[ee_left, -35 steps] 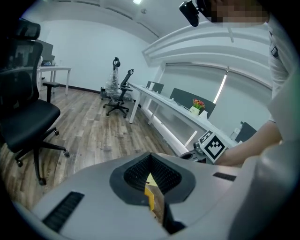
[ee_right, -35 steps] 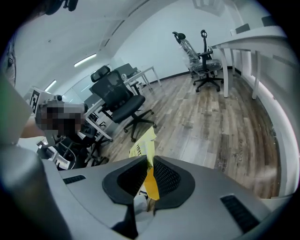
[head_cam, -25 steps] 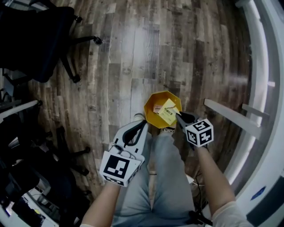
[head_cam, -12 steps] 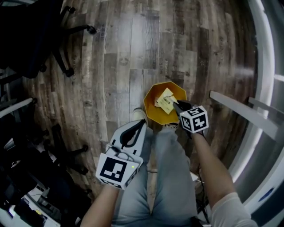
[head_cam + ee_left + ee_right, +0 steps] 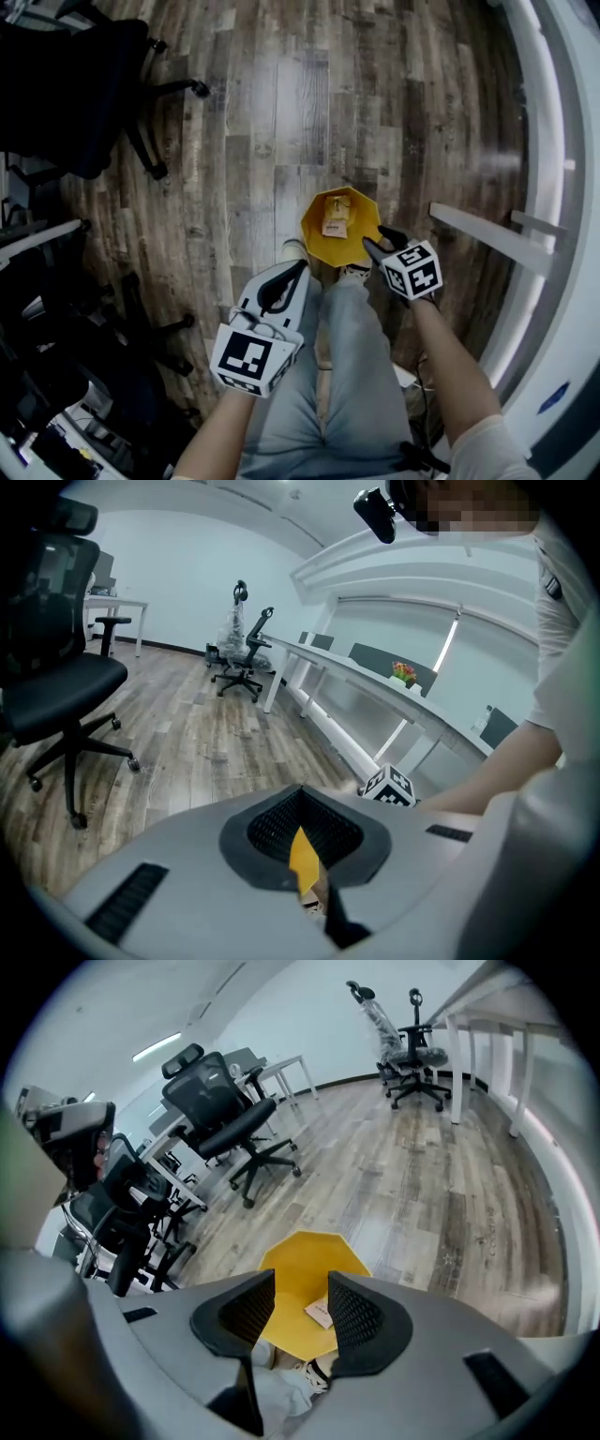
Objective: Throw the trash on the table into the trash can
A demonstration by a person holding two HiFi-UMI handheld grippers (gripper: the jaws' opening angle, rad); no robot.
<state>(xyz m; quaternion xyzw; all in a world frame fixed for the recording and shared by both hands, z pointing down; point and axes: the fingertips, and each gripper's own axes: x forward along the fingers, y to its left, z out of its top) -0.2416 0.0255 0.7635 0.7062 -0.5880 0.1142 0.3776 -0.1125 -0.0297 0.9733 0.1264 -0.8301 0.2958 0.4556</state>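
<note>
Much floor [image 5: 281,112] lies open around trash can [image 5: 319,246].

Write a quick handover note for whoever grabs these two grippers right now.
Left gripper: shut, holding nothing.
Right gripper: jaws opening, nothing between them, right at the rim of the yellow trash can.
Paper: lying inside the trash can, which stands on the floor.
Done: this piece is binned.
Left: any other trash is out of view, so go and check.
</note>
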